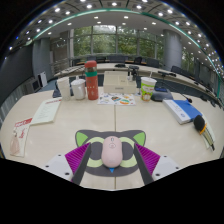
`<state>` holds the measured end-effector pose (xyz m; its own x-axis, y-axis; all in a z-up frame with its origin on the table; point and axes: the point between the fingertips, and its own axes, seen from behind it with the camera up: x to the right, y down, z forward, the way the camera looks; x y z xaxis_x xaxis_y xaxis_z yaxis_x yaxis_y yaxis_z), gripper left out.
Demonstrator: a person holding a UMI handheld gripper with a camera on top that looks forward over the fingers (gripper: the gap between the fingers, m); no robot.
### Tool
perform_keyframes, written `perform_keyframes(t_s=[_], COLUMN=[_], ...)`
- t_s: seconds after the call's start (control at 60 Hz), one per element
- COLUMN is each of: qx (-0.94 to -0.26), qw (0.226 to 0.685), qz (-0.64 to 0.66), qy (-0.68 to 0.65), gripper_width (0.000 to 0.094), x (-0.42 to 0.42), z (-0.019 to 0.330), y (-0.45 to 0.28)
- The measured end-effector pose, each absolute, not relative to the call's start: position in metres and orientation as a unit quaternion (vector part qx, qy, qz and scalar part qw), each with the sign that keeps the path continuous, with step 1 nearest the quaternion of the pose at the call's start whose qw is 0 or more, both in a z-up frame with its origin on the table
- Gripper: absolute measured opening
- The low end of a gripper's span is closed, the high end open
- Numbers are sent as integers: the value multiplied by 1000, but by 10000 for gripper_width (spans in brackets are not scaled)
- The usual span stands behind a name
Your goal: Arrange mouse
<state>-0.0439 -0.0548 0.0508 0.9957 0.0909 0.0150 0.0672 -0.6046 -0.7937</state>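
A pale pink mouse [111,151] lies on a grey cat-shaped mouse mat [112,134] with green ears, on a white table. My gripper [111,160] is open, low over the table, with the mouse between its fingers. The left magenta pad [77,158] and the right magenta pad [147,158] each stand apart from the mouse's sides with a visible gap. The mouse rests on the mat on its own.
Beyond the mat stand a red bottle [91,80], a white cup [78,89] and a green-lidded cup [148,86], with a colourful sheet [118,98] between them. Papers [45,110] and a book [18,137] lie left. A blue notebook [182,108] and a dark object [200,125] lie right.
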Motion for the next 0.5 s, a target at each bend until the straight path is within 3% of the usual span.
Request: perform_keyframes(t_s=[0.3, 0.5], qx=[-876, -869], qw=[482, 493], qz=[0, -12], qy=[-40, -47], gripper_width=[853, 856], x=[-61, -68], z=[173, 217], y=[-202, -298])
